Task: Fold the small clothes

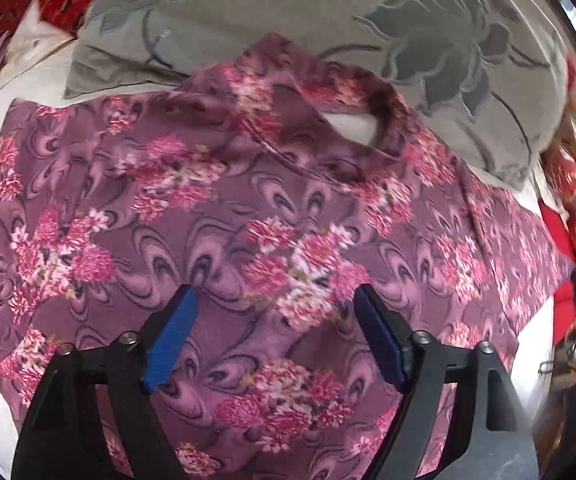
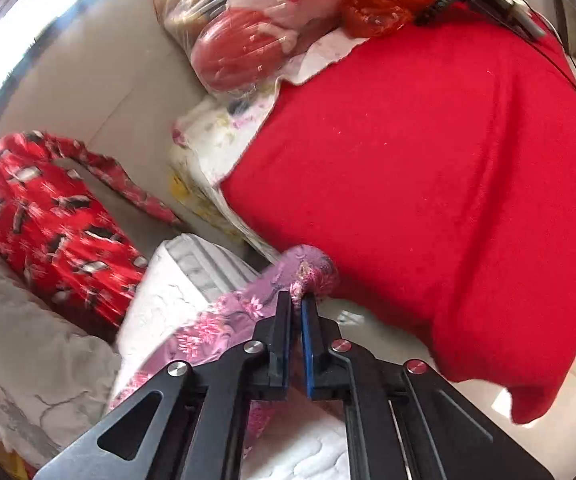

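A purple garment with pink flowers (image 1: 215, 208) lies spread flat on a white quilted bed, its neck opening (image 1: 352, 128) toward the far side. My left gripper (image 1: 275, 296) is open and empty, hovering just above the middle of the garment. My right gripper (image 2: 296, 300) is shut on an edge of the same purple floral garment (image 2: 308, 268), which bunches past the fingertips and trails back to the left under the gripper.
A grey pillow with a leaf pattern (image 1: 328, 20) lies behind the garment. A red blanket (image 2: 428, 184) covers the bed on the right. A red patterned garment (image 2: 51, 224) lies at left, and plastic bags of clothes (image 2: 255, 20) sit at the back.
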The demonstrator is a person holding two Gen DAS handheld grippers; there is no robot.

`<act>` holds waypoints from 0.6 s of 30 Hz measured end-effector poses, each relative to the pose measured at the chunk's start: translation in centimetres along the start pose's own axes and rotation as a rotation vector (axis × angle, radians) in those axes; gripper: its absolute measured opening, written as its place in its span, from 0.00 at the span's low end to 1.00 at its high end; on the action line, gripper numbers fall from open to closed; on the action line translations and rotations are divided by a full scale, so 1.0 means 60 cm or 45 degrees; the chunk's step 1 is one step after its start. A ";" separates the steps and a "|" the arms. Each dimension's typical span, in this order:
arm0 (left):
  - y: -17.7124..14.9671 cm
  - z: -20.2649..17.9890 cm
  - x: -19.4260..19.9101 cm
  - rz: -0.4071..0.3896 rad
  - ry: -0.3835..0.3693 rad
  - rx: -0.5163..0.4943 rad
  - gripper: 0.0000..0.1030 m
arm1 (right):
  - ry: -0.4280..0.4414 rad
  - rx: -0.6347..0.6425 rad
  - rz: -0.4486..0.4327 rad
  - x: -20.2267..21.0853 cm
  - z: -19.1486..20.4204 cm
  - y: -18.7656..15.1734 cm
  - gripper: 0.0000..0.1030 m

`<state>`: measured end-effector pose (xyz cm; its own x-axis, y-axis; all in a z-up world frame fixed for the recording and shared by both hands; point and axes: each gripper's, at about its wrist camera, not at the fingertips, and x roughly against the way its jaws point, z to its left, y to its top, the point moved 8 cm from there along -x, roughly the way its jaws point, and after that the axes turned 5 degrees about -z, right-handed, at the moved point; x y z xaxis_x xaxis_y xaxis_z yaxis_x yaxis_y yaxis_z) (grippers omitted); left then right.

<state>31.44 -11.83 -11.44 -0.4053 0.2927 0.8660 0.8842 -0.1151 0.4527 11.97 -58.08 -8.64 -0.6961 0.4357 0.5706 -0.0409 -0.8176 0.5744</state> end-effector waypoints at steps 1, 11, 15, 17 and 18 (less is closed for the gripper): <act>-0.001 -0.001 0.000 0.001 0.000 -0.004 0.80 | 0.035 0.014 -0.011 0.011 0.015 0.002 0.04; 0.002 0.043 0.017 0.042 -0.191 0.154 0.80 | 0.312 0.215 0.023 0.090 0.201 -0.064 0.04; 0.003 0.066 0.022 0.098 -0.270 0.191 0.80 | 0.381 0.275 0.077 0.114 0.269 -0.130 0.04; 0.000 0.086 0.031 0.115 -0.290 0.194 0.80 | 0.414 0.315 0.106 0.118 0.306 -0.170 0.04; 0.001 0.089 0.030 0.130 -0.296 0.190 0.80 | 0.427 0.335 0.118 0.123 0.321 -0.187 0.04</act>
<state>31.98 -6.24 -10.98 -0.2639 0.4985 0.8258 0.9489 -0.0193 0.3148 21.08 -38.43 0.43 -0.8844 0.1828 0.4295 0.1865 -0.7050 0.6843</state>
